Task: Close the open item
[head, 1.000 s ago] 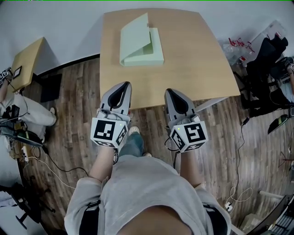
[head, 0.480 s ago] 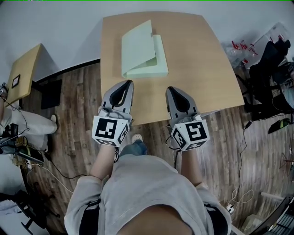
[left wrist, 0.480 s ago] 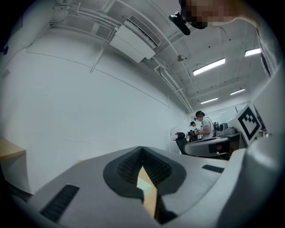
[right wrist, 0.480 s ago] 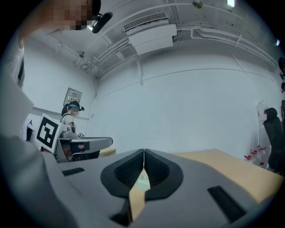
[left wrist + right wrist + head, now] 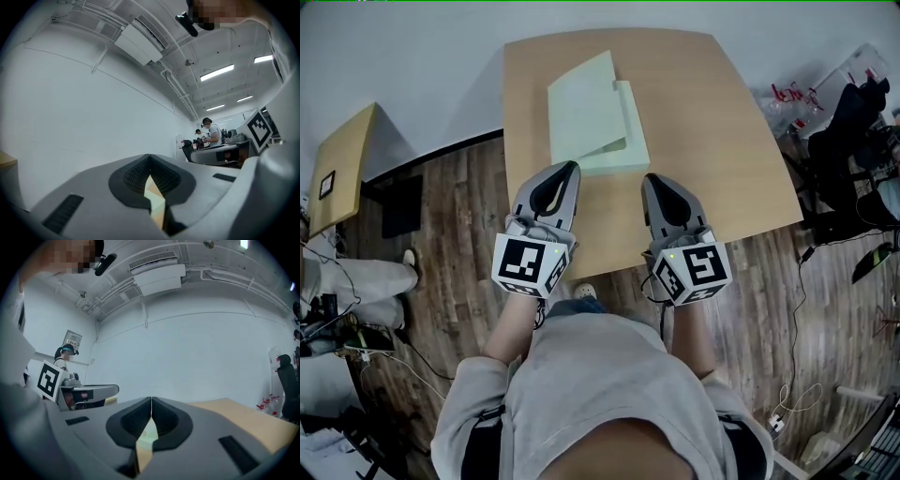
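On the far half of a light wooden table point(image 5: 712, 141), a single pale green hinged item point(image 5: 592, 122), seemingly a flat box, is seen open, its lid point(image 5: 579, 111) raised at an angle over the base point(image 5: 630, 142). It is placed slightly left of the table's centre.

Both of the person's forearms are stretched forward from the torso, side by side and roughly parallel. Two hand-held grippers are pointed at the table, their tips held over its near edge. The left gripper point(image 5: 571, 167) is held just beside the near end of the green item; whether it touches cannot be told. The right gripper point(image 5: 654, 178) is held a little farther off, to the near right of the item.

In the left gripper view, the left gripper point(image 5: 150, 158) is shown with jaws pressed together and nothing between them. The same is shown of the right gripper point(image 5: 151, 401) in its own view: jaws closed, empty.

Two marker cubes are counted, one on each gripper point(image 5: 528, 265) point(image 5: 694, 272). A second, smaller wooden table point(image 5: 337, 169) is seen at the left, over a plank floor point(image 5: 459, 234).
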